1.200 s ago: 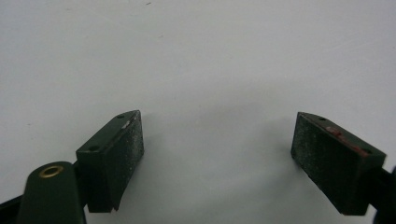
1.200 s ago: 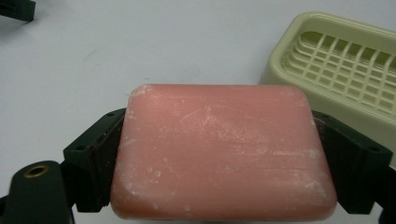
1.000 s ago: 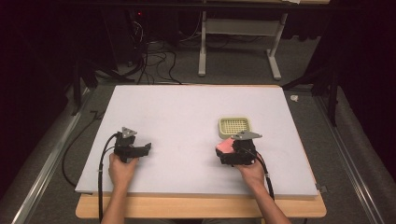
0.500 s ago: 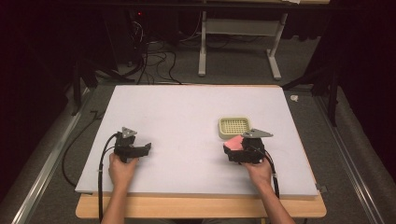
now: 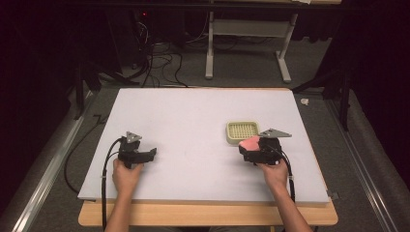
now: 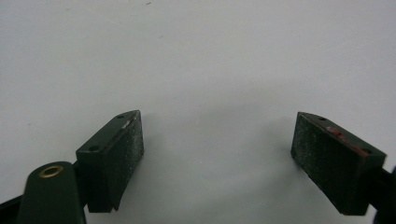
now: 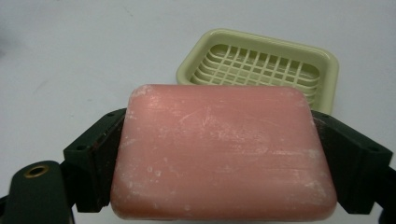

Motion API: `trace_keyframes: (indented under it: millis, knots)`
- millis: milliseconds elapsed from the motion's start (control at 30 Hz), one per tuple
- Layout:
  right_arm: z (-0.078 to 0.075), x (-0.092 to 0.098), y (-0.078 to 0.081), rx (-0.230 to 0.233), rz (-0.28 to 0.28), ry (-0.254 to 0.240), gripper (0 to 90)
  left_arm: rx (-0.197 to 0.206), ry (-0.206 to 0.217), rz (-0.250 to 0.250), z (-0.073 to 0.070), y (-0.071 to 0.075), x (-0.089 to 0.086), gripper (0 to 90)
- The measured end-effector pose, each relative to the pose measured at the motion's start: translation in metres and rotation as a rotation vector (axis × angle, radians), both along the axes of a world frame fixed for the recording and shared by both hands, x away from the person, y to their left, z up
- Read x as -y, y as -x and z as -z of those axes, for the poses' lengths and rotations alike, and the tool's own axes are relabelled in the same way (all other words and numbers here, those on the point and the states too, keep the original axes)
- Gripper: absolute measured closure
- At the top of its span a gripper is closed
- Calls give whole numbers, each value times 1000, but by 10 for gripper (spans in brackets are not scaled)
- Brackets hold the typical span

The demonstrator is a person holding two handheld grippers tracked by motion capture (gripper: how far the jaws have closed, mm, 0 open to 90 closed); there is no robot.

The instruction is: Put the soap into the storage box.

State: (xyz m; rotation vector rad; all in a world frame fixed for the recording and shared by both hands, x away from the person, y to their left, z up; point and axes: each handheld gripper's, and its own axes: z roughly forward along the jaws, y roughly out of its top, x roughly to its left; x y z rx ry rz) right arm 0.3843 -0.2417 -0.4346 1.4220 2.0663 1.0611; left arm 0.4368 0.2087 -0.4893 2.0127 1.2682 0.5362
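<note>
A pink bar of soap (image 7: pixel 224 149) is clamped flat between the jaws of my right gripper (image 7: pixel 219 154). In the high view the soap (image 5: pixel 250 143) and the right gripper (image 5: pixel 252 149) hover just in front of a pale green soap dish (image 5: pixel 241 132) with a grid floor. That dish (image 7: pixel 261 65) lies empty just beyond the soap. My left gripper (image 5: pixel 150 153) rests at the table's front left, with its jaws spread wide apart. Between its fingers (image 6: pixel 116 154) there is bare white table.
The white table top (image 5: pixel 193 121) spreads wide between the two grippers and toward the back. Its wooden front edge (image 5: pixel 208 215) lies close to the person's hands. Cables (image 5: pixel 104 179) trail off the left side. A dark floor with table legs lies behind.
My right gripper has carried the soap to the right and slightly forward, closer to the dish's near edge. The left gripper has stayed put.
</note>
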Motion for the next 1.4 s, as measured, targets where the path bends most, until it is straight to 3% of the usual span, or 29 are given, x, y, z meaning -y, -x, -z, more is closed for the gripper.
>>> trace_keyframes:
  millis: [100, 467, 967, 1133, 1400]
  knots:
    - [-1, 5, -4, -7, 11, -18, 134, 0, 0, 0, 0, 0, 0, 175]
    - [-6, 8, -19, -15, 19, 9, 135, 0, 0, 0, 0, 0, 0, 174]
    - [-7, -4, -46, -42, 36, 24, 135, 0, 1, 0, 0, 0, 0, 175]
    - [0, -10, -57, -72, 46, 41, 135, -1, 1, 1, 0, 0, 0, 175]
    - [1, -14, -66, -99, 59, 28, 134, 0, 1, 0, 0, 0, 0, 175]
